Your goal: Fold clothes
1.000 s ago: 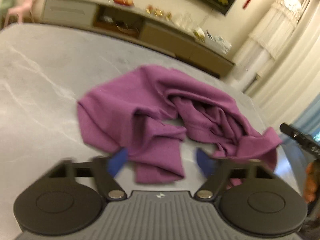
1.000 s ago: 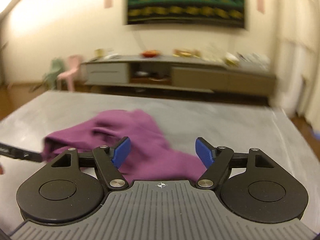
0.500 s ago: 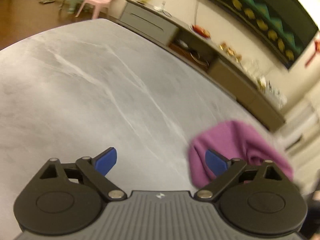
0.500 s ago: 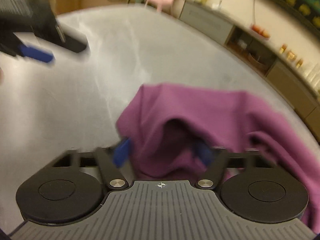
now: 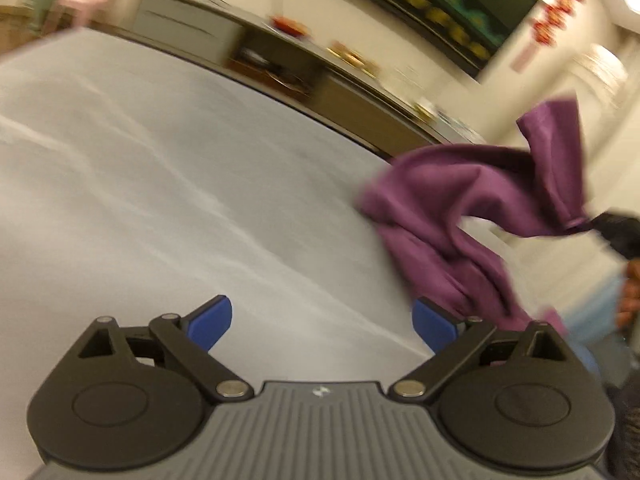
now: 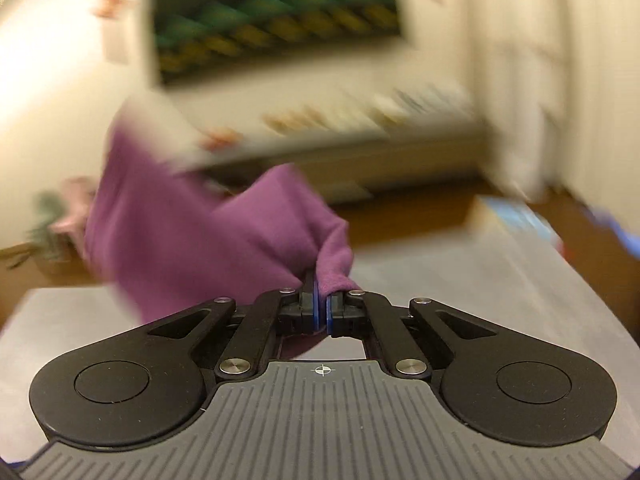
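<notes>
Pinching an edge of the purple garment (image 6: 208, 236), the right gripper (image 6: 322, 308) holds it lifted above the grey table (image 5: 160, 184), though the blur hides how much cloth hangs free. Beside the garment, the left gripper (image 5: 322, 324) is spread wide and grasps nothing.

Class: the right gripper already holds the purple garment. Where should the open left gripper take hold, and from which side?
Probably the low fold of the purple garment beside the left gripper, approached from its left over bare table. That part hangs slack, while the right gripper lifts the other end.
</notes>
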`<state>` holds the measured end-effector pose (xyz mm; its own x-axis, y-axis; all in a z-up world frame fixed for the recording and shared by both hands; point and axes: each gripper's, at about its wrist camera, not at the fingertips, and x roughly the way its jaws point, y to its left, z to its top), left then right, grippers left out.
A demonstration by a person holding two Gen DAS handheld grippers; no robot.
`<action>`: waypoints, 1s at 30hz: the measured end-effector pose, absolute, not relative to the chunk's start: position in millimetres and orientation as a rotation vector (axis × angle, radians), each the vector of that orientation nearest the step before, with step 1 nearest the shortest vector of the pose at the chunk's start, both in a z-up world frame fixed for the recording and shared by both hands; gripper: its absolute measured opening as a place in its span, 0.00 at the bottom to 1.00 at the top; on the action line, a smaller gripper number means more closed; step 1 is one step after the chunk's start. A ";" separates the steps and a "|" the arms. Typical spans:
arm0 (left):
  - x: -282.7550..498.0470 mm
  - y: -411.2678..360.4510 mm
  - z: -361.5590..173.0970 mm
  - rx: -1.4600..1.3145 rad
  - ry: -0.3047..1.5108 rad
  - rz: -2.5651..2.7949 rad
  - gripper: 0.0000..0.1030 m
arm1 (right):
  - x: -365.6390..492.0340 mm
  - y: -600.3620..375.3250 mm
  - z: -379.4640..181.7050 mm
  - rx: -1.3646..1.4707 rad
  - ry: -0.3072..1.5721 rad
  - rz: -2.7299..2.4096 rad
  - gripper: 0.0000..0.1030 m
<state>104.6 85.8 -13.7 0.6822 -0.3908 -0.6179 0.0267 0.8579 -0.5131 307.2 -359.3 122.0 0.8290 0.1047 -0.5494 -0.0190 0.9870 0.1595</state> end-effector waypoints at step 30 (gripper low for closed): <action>193.6 178.7 33.3 -0.487 0.887 0.045 0.48 | 236.5 -411.9 32.4 0.152 0.630 0.118 0.78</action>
